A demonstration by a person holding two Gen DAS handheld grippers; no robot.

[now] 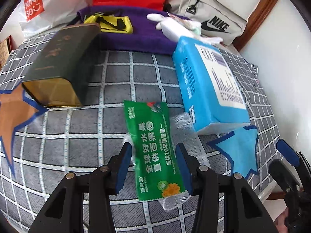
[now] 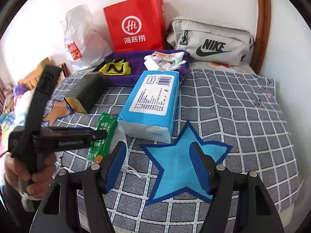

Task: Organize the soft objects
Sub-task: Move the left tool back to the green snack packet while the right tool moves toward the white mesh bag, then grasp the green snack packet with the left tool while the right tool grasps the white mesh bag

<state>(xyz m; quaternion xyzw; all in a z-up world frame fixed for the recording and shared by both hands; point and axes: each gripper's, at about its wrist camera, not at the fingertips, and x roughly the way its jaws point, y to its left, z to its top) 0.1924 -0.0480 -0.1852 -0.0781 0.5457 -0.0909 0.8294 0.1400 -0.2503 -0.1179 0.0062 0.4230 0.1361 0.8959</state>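
A green snack packet [image 1: 153, 147] lies on the grey checked cloth [image 1: 81, 145], between the open fingers of my left gripper [image 1: 152, 167]; whether the pads touch it I cannot tell. It also shows in the right wrist view [image 2: 103, 136], partly behind the left gripper's body. A blue tissue pack [image 1: 208, 85] [image 2: 151, 104] lies just right of the packet. A purple towel [image 1: 136, 35] [image 2: 124, 77] at the back carries a yellow-black pouch [image 1: 112, 24] [image 2: 115, 69] and white socks [image 1: 171, 27] [image 2: 165, 60]. My right gripper [image 2: 157, 167] is open and empty above a blue star [image 2: 180, 167].
A dark tin box [image 1: 62, 66] [image 2: 85, 95] lies at the left by an orange star [image 1: 13, 112]. A red paper bag [image 2: 136, 23], a white plastic bag [image 2: 81, 38] and a grey Nike bag [image 2: 210, 42] stand along the back wall. The cloth's right edge drops off.
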